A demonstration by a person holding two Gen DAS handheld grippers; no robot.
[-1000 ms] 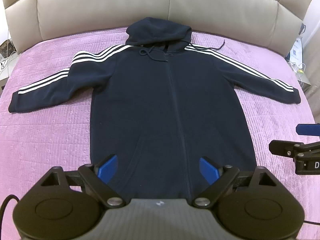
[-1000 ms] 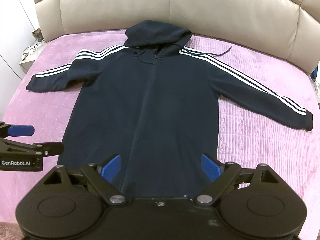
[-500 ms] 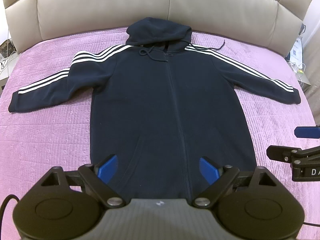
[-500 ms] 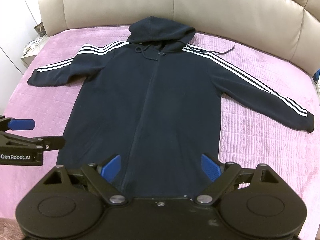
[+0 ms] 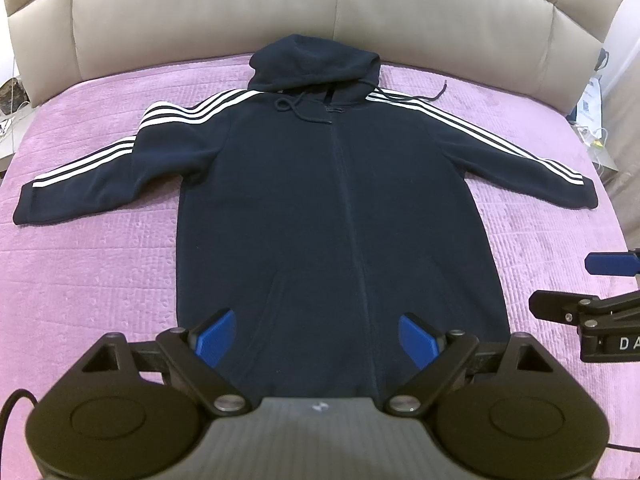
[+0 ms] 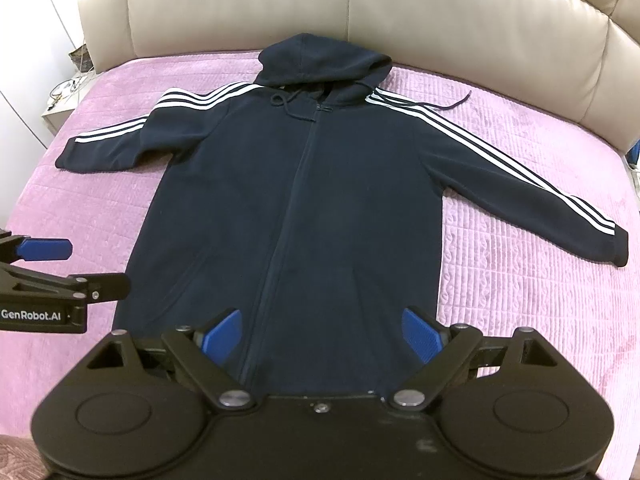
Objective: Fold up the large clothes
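A navy zip hoodie (image 5: 332, 200) with white sleeve stripes lies flat, front up, on the bed, sleeves spread out and hood toward the headboard; it also shows in the right wrist view (image 6: 304, 200). My left gripper (image 5: 316, 338) is open and empty above the hoodie's bottom hem. My right gripper (image 6: 320, 334) is open and empty above the same hem. Each gripper shows from the side in the other's view: the right one (image 5: 592, 288) and the left one (image 6: 52, 272).
The bed has a pink quilted cover (image 5: 100, 264) and a beige padded headboard (image 5: 320, 8). Nightstands with small items stand at the bed's left (image 6: 64, 96) and right (image 5: 592, 128).
The right gripper has shifted a little, so the hoodie sits further right and lower in its view. The left gripper has barely moved. Both stay open.
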